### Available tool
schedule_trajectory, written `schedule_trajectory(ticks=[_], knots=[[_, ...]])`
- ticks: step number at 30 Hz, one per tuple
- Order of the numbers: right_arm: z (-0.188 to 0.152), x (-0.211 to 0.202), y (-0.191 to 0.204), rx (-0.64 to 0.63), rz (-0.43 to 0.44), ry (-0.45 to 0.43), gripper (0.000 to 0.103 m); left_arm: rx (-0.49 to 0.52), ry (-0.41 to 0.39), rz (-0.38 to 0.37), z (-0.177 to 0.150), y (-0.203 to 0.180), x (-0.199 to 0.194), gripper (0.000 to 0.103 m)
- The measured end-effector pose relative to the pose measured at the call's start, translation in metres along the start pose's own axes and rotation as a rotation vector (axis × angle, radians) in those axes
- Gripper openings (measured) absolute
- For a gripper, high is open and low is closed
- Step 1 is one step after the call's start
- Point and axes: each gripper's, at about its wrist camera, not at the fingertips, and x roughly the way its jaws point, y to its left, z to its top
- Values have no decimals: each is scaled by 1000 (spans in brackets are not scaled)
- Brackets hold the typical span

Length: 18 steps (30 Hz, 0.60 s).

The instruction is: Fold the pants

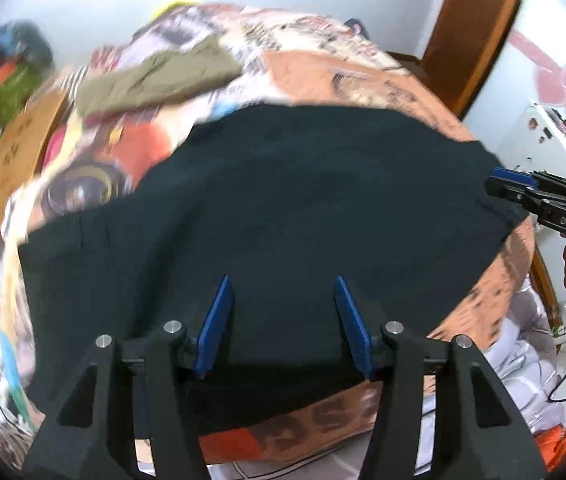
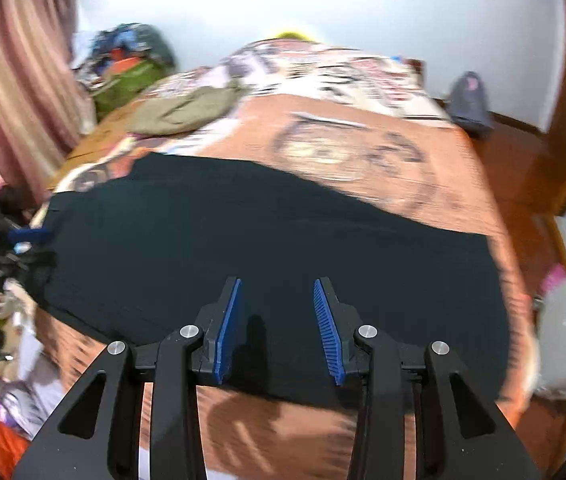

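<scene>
Dark navy pants (image 1: 283,208) lie spread flat across the near part of a bed with a patterned orange cover (image 1: 323,76); they also show in the right wrist view (image 2: 275,240). My left gripper (image 1: 283,284) is open and empty, hovering over the pants' near edge. My right gripper (image 2: 277,284) is open and empty, also above the near edge. The right gripper shows at the right of the left wrist view (image 1: 523,188), by the pants' right end. The left gripper shows dimly at the left edge of the right wrist view (image 2: 29,236).
Folded olive pants (image 1: 155,76) lie further back on the bed, also in the right wrist view (image 2: 187,110). A cardboard sheet (image 1: 15,164) lies at the bed's left. Clutter piles (image 2: 131,64) sit by the wall. A wooden door frame (image 1: 475,32) stands at the right.
</scene>
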Motion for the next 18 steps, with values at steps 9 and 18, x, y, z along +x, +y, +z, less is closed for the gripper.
schedule_trajectory(ticks=[9, 18], knots=[[-24, 18, 4, 22, 6, 65, 34, -90, -50, -74, -39, 30, -7, 70], [8, -9, 12, -31, -37, 85, 34, -219, -139, 40, -47, 100, -62, 70]])
